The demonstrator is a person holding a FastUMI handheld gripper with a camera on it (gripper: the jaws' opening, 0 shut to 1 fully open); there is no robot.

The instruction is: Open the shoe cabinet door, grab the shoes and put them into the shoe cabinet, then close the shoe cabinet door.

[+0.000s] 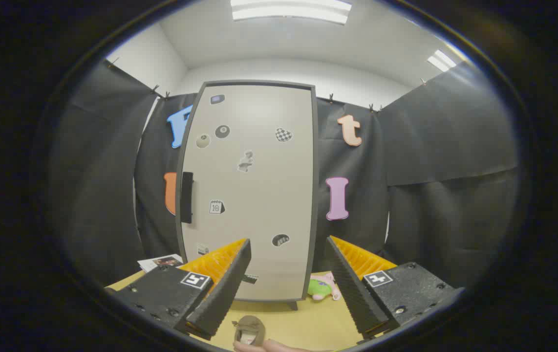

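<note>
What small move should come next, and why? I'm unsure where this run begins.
Probably ease the open gripper forward and toward the dark handle at the edge of the shoe cabinet door. The door looks shut, the fingers hold nothing, and the shoe lies between them on the table.

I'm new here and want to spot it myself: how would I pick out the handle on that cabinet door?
Start at the tall pale shoe cabinet standing on the yellowish table, beyond the open claw. Its door is closed and dotted with small stickers. The handle is the dark upright bar at the door's left edge, about halfway up, longer and plainer than any sticker.
</note>
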